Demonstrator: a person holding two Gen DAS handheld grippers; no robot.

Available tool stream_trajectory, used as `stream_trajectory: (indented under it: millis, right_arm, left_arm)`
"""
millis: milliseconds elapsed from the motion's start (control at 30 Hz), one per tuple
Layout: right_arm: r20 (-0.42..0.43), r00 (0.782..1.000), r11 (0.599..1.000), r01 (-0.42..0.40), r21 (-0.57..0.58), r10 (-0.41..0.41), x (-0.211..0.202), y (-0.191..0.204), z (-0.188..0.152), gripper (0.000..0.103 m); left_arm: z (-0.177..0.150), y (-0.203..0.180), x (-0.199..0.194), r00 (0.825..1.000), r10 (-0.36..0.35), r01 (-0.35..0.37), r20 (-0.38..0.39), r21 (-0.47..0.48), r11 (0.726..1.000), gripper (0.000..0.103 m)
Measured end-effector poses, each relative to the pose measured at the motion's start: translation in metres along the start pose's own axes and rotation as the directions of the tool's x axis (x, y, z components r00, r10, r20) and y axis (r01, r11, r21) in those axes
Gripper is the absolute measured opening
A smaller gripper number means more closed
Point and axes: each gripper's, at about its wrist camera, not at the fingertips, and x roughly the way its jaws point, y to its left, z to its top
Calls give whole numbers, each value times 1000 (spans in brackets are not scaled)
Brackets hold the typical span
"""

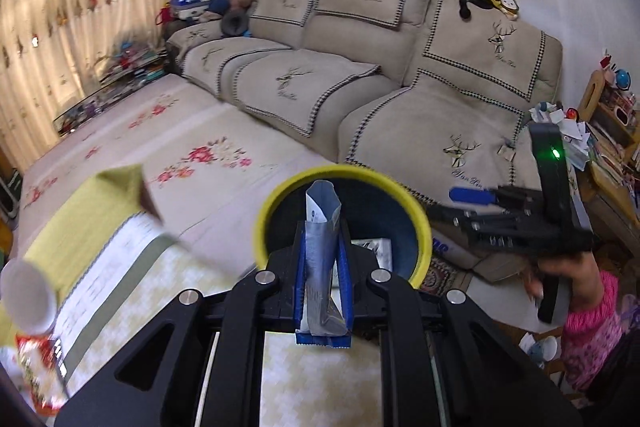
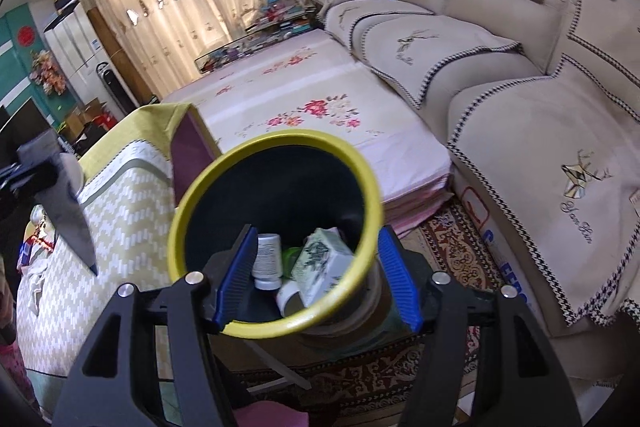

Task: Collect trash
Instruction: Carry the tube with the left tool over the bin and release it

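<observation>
My left gripper (image 1: 323, 239) is shut on a blue and silver foil wrapper (image 1: 322, 267) and holds it upright just in front of the yellow-rimmed bin (image 1: 344, 174). In the right wrist view my right gripper (image 2: 318, 267) has its blue pads wide apart on either side of the bin's near rim (image 2: 276, 327), gripping nothing that I can see. Inside the bin lie a white bottle (image 2: 267, 259), a white carton (image 2: 324, 263) and other trash. The right gripper also shows in the left wrist view (image 1: 472, 195), beside the bin.
A beige sofa (image 1: 400, 87) stands behind the bin. A table with a yellow-green patterned cloth (image 2: 92, 227) is to the left, with a white cup (image 1: 28, 295) and a red snack bag (image 1: 38, 367) on it. A flowered mat (image 2: 320, 99) and patterned rug (image 2: 460, 247) lie beyond.
</observation>
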Motion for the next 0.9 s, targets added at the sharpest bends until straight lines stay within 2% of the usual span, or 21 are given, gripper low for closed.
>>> stream_trajectory:
  millis: [133, 267, 367, 433, 533, 633, 800, 900]
  right_arm:
    - [2, 1000, 999, 21, 26, -21, -4, -19, -3, 62]
    - [-7, 1000, 999, 30, 42, -30, -4, -28, -7, 62]
    - [-13, 1000, 999, 28, 43, -27, -3, -29, -9, 62]
    - [-15, 1000, 999, 25, 42, -24, -2, -26, -10, 62]
    - [-25, 999, 999, 21, 32, -20, 2, -21, -11, 63]
    - [-34, 999, 1000, 18, 22, -17, 5, -14, -12, 63]
    - [-51, 999, 1000, 7, -12, -8, 12, 6, -11, 64]
    - [-60, 998, 999, -7, -51, 4, 18, 28, -8, 64]
  left_arm:
    - [19, -11, 41, 999, -16, 16, -29, -6, 1000, 14]
    - [27, -17, 85, 997, -2, 0, -73, -31, 1000, 16]
    - [28, -17, 105, 996, 41, -45, -83, -53, 998, 37]
    - [24, -15, 109, 995, 45, -52, -87, -78, 996, 57]
    - [15, -11, 98, 996, 58, -63, -73, -76, 995, 69]
    - [3, -8, 70, 996, 77, -80, -46, -69, 994, 78]
    - [-36, 8, -7, 992, 126, -123, 25, -95, 988, 92]
    - [-69, 30, -54, 983, 176, -168, 49, -133, 977, 93]
